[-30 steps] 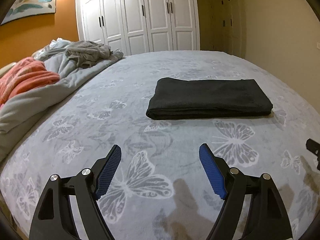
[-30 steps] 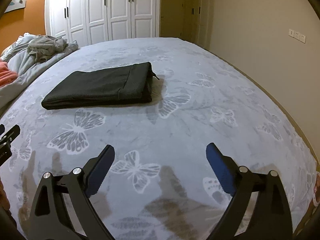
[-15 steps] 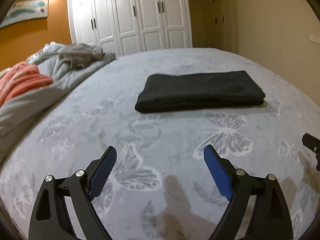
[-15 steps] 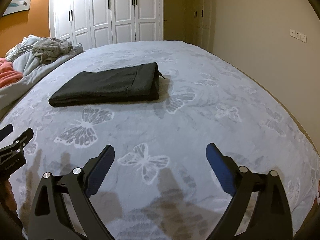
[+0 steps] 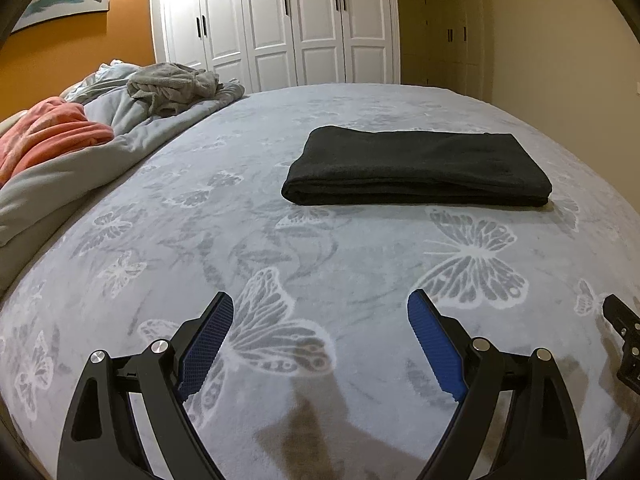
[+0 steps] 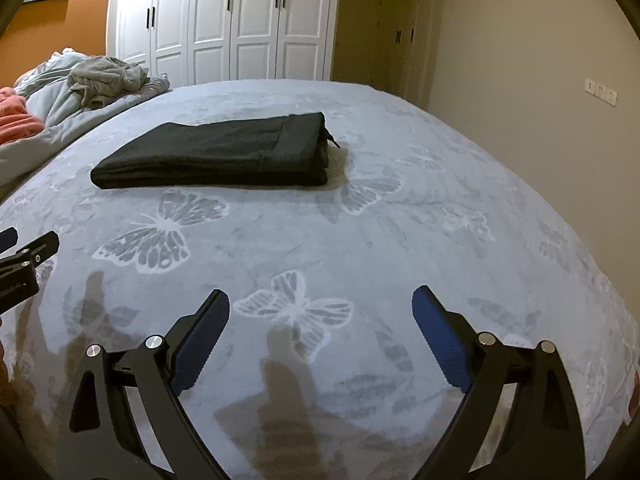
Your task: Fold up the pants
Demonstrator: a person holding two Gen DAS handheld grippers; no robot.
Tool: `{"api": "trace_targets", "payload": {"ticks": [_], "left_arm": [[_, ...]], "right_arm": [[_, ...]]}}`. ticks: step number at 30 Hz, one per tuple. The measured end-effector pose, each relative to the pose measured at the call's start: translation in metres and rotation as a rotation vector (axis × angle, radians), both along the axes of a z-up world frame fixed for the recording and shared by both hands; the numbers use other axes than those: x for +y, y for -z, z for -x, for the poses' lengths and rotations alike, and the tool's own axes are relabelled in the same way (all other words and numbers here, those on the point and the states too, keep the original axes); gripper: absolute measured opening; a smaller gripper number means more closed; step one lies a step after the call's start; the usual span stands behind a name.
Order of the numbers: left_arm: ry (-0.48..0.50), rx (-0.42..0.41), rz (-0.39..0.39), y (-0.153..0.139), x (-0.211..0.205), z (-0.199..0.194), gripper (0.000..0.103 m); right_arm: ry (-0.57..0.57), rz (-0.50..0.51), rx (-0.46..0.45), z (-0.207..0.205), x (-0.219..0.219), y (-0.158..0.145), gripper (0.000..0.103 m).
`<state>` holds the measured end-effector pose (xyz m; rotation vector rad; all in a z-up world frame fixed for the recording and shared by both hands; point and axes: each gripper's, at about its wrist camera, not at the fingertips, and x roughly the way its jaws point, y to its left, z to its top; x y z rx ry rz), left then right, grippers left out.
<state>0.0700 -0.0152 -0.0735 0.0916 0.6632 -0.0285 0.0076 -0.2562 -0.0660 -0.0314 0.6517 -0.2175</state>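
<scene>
Black pants (image 5: 416,166) lie folded into a flat rectangle on the grey butterfly-print bed cover (image 5: 280,264). They also show in the right wrist view (image 6: 224,154), with the waistband and a drawstring at their right end. My left gripper (image 5: 320,312) is open and empty, held well back from the pants above the cover. My right gripper (image 6: 320,312) is open and empty too, well in front of the pants. Each gripper's tip shows at the edge of the other's view.
A rumpled grey duvet with a grey garment (image 5: 172,88) and a coral blanket (image 5: 48,136) lie along the left side of the bed. White wardrobe doors (image 5: 280,24) stand behind the bed. A beige wall (image 6: 540,80) runs along the bed's right edge.
Both grippers have drawn back and away from the folded pants and stayed open. The pants have not moved.
</scene>
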Motion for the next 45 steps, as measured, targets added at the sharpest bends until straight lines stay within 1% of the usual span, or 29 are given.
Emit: {"api": "trace_targets", "payload": {"ticks": [11,25,45], "left_arm": [[0.046,-0.049,-0.041,-0.005,-0.011,0.01,0.086],[0.039,-0.027,-0.045,-0.003,-0.013,0.009,0.086],[0.029,-0.036,-0.057,-0.002,-0.009,0.01,0.086]], "right_arm": [[0.001,-0.026,-0.021,-0.003,0.002,-0.004,0.091],[-0.003,-0.025,-0.021,-0.003,0.003,-0.004,0.091],[-0.005,-0.02,-0.024,-0.004,0.004,-0.003,0.091]]}}
